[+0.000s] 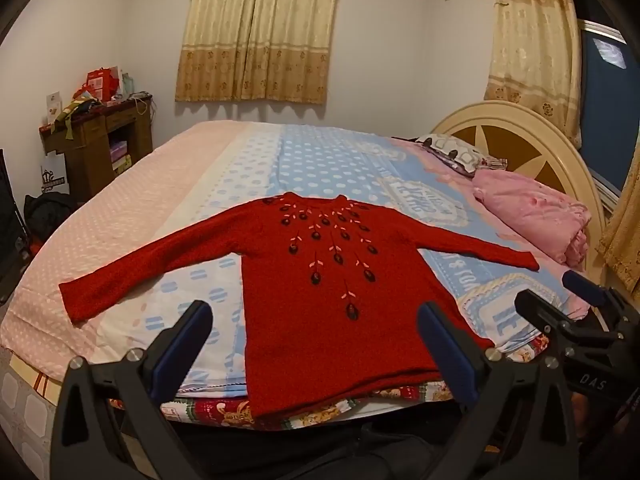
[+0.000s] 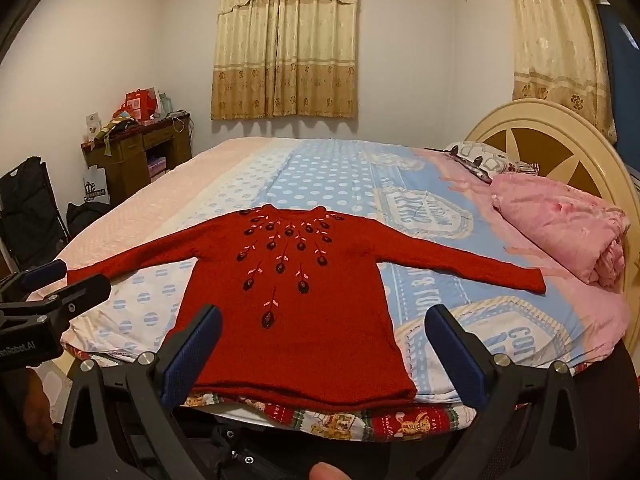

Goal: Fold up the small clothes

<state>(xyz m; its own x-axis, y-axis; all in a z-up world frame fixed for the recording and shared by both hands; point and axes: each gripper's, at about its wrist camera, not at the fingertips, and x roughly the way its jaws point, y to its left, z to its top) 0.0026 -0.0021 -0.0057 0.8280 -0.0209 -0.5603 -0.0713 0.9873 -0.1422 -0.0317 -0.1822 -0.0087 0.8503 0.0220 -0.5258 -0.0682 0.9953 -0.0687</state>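
- Nearest me, the left gripper hangs over the bed's near edge with its jaws spread wide and nothing between them; the right gripper beside it is just as wide and just as empty.
- Just past them the red sweater lies flat and face up on the bed, hem at 6 o'clock, collar at 12 o'clock, and its 2 sleeves reaching out toward 9 and 3 o'clock.
- My guess is that folding hasn't started: no part is turned over yet. The next move likely calls for each gripper to travel out to a cuff, pinch it, and carry the sleeve across the chest.
- Further off at 2 o'clock sits a pink quilt, bunched against the headboard.
- At 10 o'clock a cluttered wooden desk stands by the wall; the things on it are too small to name.
- The sweater's back and whatever lies under the hem are hidden.
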